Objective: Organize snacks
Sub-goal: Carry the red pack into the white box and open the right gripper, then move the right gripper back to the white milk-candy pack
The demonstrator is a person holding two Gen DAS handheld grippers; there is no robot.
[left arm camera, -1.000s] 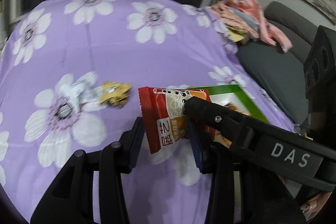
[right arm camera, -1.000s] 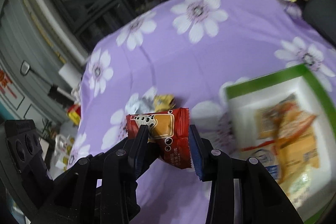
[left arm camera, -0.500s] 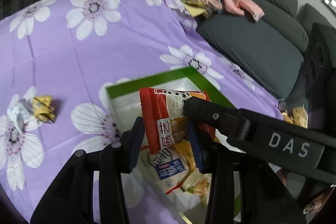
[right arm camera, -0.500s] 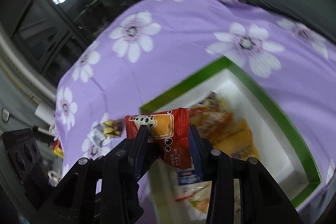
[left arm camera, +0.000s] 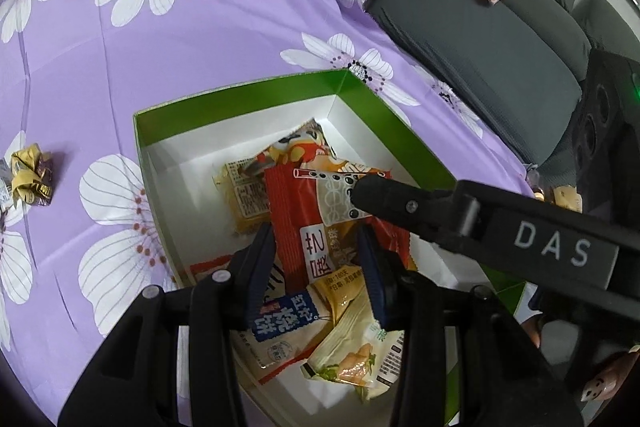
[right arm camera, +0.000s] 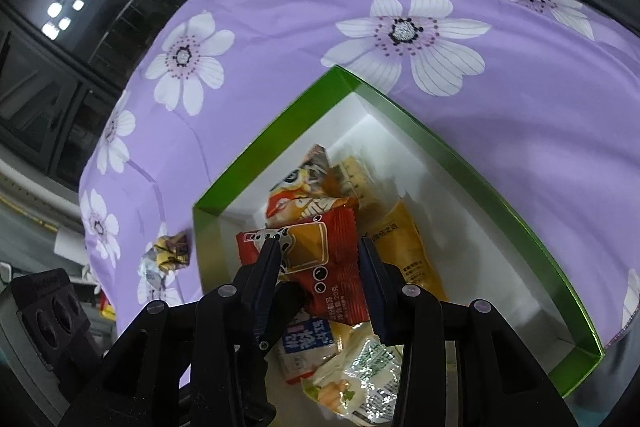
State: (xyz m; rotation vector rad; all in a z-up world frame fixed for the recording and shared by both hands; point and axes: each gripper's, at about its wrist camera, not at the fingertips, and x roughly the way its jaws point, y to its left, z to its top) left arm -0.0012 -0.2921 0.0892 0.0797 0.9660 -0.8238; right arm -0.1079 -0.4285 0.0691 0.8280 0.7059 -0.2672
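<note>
1 box (left arm camera: 240,99), ~6 snack pkts (left arm camera: 308,223) (2 candies (left arm camera: 30,179) outside).

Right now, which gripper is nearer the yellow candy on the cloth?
Left. Both grip the red packet over the box; the candy lies left of it. The left gripper is on that side; the right gripper reaches in from the far side.

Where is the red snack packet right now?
The red snack packet is gripped by both grippers, left gripper and right gripper, above the green-rimmed box of snacks.
</note>
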